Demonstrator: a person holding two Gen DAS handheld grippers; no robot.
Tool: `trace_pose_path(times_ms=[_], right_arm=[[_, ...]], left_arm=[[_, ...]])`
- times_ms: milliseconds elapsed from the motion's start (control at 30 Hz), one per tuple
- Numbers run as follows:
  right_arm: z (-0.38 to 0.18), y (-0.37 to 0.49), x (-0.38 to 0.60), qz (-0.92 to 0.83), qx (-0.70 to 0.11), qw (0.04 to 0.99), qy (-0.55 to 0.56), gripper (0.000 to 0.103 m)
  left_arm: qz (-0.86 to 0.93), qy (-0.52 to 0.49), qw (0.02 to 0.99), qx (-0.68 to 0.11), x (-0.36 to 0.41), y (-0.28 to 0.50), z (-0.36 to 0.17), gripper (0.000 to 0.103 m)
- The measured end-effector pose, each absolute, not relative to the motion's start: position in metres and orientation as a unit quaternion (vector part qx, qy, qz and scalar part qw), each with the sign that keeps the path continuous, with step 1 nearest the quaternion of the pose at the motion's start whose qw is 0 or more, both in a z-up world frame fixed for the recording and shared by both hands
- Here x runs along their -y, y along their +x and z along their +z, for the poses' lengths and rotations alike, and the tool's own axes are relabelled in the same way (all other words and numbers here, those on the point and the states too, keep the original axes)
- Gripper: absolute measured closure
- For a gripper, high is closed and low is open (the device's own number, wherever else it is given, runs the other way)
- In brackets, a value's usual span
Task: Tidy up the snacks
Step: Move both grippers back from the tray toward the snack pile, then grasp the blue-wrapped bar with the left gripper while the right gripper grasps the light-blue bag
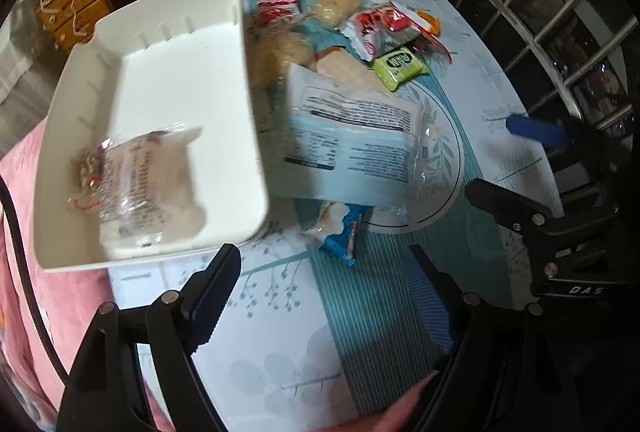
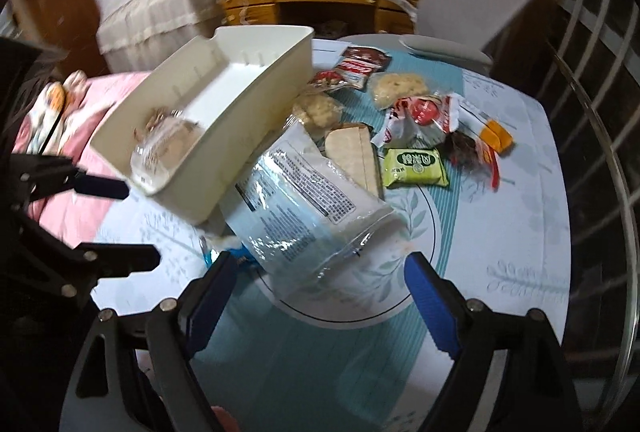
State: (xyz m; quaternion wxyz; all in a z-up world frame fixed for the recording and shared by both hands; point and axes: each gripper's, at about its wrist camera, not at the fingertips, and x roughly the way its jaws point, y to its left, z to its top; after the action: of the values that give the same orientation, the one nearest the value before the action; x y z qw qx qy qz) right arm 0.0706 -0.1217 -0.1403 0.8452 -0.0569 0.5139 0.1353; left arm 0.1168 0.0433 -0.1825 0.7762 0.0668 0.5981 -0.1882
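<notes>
Right now the right gripper (image 2: 316, 296) hangs with its jaws wide apart and empty, and the big pale blue snack bag (image 2: 304, 208) lies on the table just ahead of it, leaning on the white bin (image 2: 240, 148), long axis running diagonally away. The left gripper (image 1: 320, 296), also spread and empty, sits farther from the bag, so the right looks better placed.

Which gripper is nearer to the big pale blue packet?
Right. The right gripper hangs open just before the blue packet, its jaws either side of the packet's near end. The left gripper is open farther off, by the white bin's near corner.
</notes>
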Motion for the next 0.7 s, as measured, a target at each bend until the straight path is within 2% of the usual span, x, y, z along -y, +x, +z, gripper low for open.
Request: trace_pose_path(times_ms=[167,300,700], right_arm=[[-0.151,0.075,0.129,0.185,-0.505,0.837,-0.098,0.006],[-0.156,0.076,0.126,0.225,-0.484,0.833,-0.143,0.002],[-0.189,0.076,0.113,0.312,-0.433,0.804,-0.261,0.000]], left_arm=[[-0.195,0.094,0.793,-0.570,-0.023,0.110,-0.195,0.021],[-0.192,0.122,0.800,-0.555,-0.011,0.108,-0.207,0.021],[-0.199,0.196,0.812,-0.512,0.017,0.105,-0.243,0.021]])
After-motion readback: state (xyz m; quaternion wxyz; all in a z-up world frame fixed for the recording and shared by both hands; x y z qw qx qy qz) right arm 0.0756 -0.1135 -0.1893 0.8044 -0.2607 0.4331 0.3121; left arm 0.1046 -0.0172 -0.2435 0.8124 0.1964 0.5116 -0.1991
